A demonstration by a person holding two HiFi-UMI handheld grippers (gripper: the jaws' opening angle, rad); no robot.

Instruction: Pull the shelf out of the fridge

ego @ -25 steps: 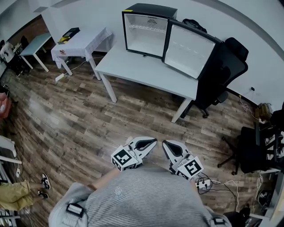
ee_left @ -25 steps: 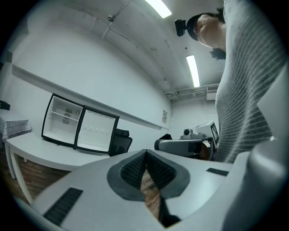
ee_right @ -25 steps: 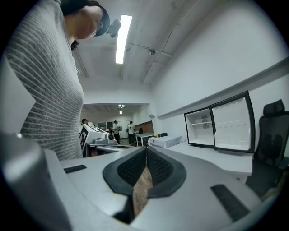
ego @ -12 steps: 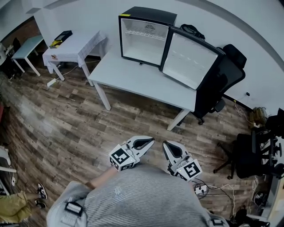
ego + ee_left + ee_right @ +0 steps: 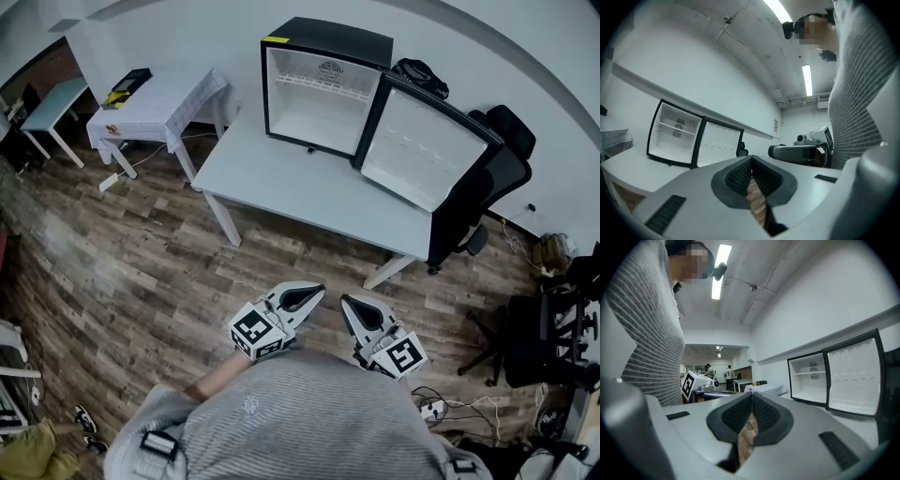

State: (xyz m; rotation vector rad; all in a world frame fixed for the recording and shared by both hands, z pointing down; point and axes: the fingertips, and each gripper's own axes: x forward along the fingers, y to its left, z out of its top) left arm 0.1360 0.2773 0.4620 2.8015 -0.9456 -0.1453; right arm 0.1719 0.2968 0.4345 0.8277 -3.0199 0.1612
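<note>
A pale grey rectangular table (image 5: 281, 187) at upper centre stands on the brown wood-plank floor (image 5: 122, 262) and bears a black open-doored mini fridge (image 5: 323, 94).

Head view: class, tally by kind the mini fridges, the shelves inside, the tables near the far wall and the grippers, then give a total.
Mini fridge: 1
Wire shelf inside it: 1
Tables: 3 (white table, cloth-covered table, pale table)
Grippers: 2 (left gripper, right gripper)
Total: 7
</note>
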